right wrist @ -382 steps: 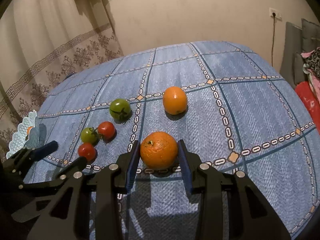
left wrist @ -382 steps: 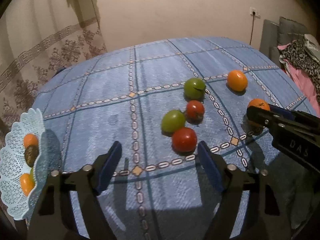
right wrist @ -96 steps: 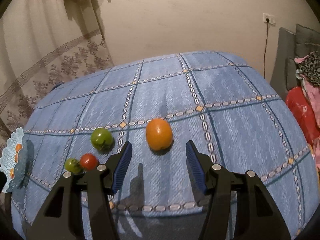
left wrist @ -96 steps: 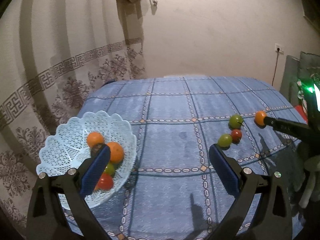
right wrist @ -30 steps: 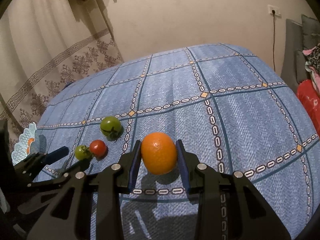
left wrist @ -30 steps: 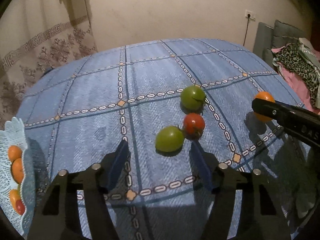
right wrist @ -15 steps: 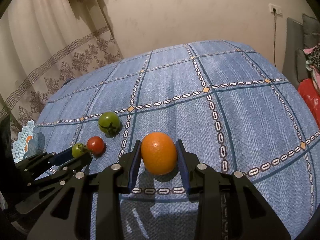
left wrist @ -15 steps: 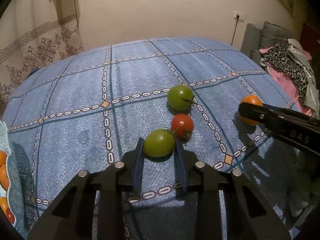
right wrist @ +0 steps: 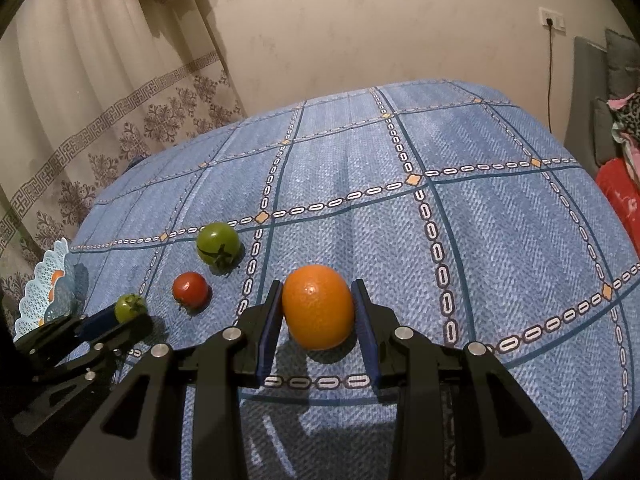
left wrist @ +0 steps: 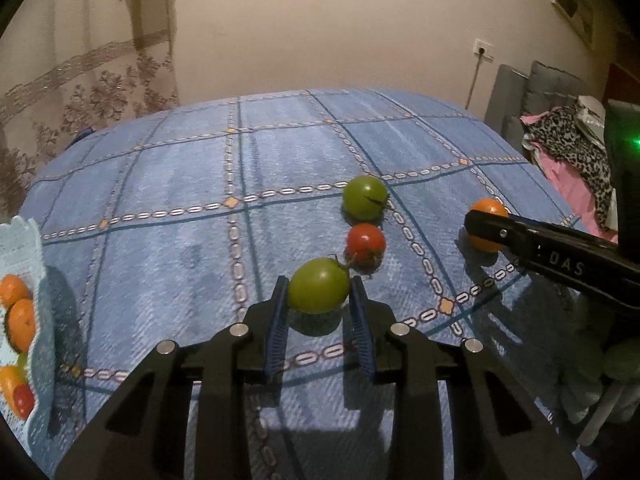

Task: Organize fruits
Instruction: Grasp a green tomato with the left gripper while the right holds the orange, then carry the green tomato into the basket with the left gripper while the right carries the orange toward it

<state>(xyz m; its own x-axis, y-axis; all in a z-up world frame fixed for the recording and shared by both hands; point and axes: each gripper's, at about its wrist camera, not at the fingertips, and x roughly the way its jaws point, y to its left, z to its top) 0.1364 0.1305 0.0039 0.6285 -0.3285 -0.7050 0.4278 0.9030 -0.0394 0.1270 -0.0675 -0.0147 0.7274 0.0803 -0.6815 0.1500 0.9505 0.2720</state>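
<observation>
Left gripper [left wrist: 319,309]: my jaws closed on a green tomato [left wrist: 319,291] (red tomato [left wrist: 365,242] just beyond).
Right gripper [right wrist: 318,314]: my jaws clamp the orange [right wrist: 318,306].
Basket [left wrist: 38,304]: far left.

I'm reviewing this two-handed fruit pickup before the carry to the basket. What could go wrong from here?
1. The left gripper pinches the green tomato only near its fingertips, so it might slip out during the carry.
2. The red tomato lies right behind it and could get nudged and roll.
3. The right gripper holds a round orange between flat pads, and the basket sits at the far left table edge, a long, slip-prone trip.
</observation>
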